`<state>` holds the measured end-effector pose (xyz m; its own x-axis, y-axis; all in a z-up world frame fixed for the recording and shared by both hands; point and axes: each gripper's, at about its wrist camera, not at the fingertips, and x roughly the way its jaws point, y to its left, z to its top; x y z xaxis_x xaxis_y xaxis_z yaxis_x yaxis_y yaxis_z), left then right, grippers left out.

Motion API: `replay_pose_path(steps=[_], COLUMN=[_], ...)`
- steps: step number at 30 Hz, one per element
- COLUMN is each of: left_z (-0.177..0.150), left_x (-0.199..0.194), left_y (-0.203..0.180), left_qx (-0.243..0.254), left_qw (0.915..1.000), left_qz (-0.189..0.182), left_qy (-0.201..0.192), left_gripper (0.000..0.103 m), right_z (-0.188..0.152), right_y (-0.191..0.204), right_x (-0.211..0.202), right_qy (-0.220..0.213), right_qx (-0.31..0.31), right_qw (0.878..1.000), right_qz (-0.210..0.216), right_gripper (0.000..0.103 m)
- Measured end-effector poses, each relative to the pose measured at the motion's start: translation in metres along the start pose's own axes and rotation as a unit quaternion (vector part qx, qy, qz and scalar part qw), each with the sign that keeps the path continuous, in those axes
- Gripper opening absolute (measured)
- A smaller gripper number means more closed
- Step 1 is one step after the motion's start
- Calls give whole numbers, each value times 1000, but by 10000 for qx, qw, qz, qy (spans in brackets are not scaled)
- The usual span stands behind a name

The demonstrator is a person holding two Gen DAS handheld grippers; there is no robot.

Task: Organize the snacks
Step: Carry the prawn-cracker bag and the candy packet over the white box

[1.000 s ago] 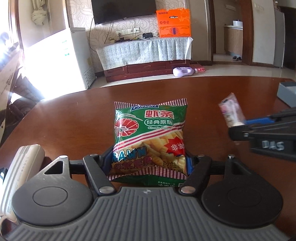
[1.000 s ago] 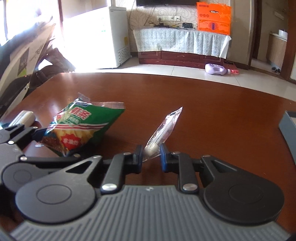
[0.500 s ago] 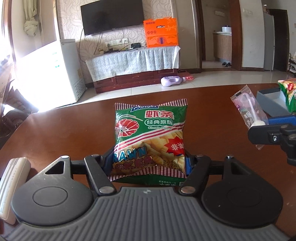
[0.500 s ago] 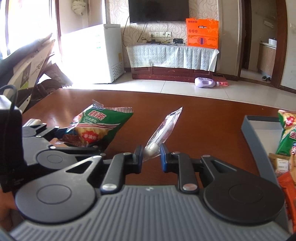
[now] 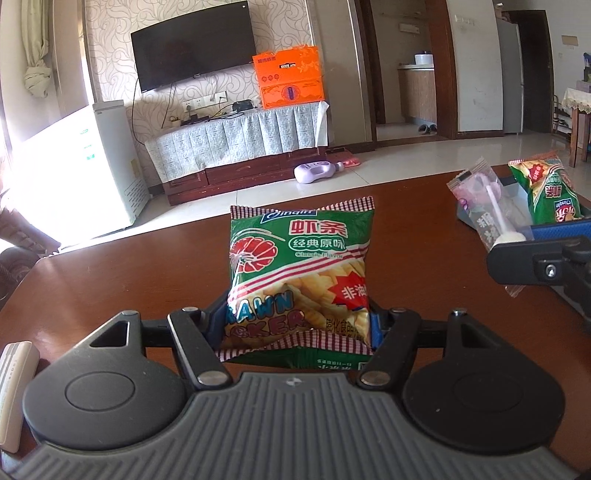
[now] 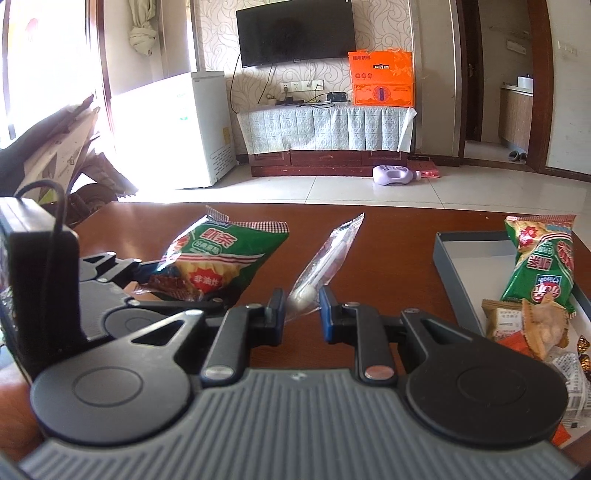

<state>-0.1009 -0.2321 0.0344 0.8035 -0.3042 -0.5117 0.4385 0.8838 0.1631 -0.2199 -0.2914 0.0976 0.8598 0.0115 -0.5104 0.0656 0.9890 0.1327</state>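
1 green prawn-cracker pkt [image 5: 299, 273], puffy.

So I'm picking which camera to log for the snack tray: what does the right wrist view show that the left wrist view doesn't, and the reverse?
Only the right wrist view shows the grey tray interior, with small wrapped snacks piled beside a green bag.

Only the left wrist view shows the held prawn cracker bag face-on in the left gripper, and a white object at the table edge.

Both show the right gripper shut on a clear-wrapped lollipop, the brown table and the TV.
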Motion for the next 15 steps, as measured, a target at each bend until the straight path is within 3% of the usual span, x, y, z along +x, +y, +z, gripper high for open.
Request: replay_pose_path(steps=[15], left_z=[14], left_x=[-19], left_y=[-61], left_qx=[196], left_qw=[9990], left_qz=[-310], left_qy=[-245], left_gripper=[73], right_z=[2], right_y=[-30], right_x=[-32], right_qy=[-317], right_qx=[14], right_qw=[9994], right_qz=[-111], right_gripper=[23])
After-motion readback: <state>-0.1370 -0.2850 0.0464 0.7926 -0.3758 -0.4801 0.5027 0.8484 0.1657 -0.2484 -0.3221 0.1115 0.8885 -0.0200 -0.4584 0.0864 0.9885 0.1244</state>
